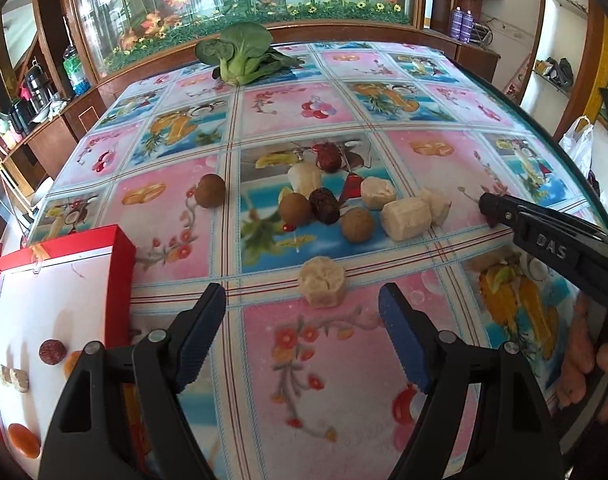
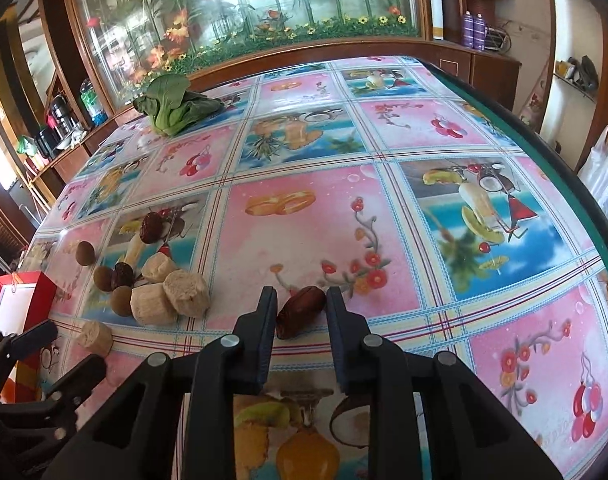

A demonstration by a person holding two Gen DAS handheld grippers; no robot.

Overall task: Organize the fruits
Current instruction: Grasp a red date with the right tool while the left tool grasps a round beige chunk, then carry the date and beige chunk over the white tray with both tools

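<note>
1. Seen along the right gripper (image 2: 299,312): a dark red date (image 2: 299,311) lying on the patterned tablecloth (image 2: 304,216), directly between the two black fingers, jaws narrowed close around it
2. Left end of the date touching or nearly touching the left finger; a thin gap possibly left at the right finger, so firm pinch cannot be confirmed
3. Long axis of the date running slantwise, low on the left and rising toward the right, roughly across the gap from finger to finger rather than along it
4. Seen along the left gripper (image 1: 301,334): jaws wide apart and empty, hovering just short of a pale round cut piece (image 1: 322,285) lying straight ahead between the finger lines
5. Main pile of fruits (image 1: 328,200) farther ahead: brown round ones, wrinkled dark red ones, pale chunks
6. Red box (image 1: 63,248) with white floor at far left, already holding a few pieces
7. Judged: right hand nearest the date, left hand nearest the pale piece and the box; lift likely to need the date squeezed end to end
</note>
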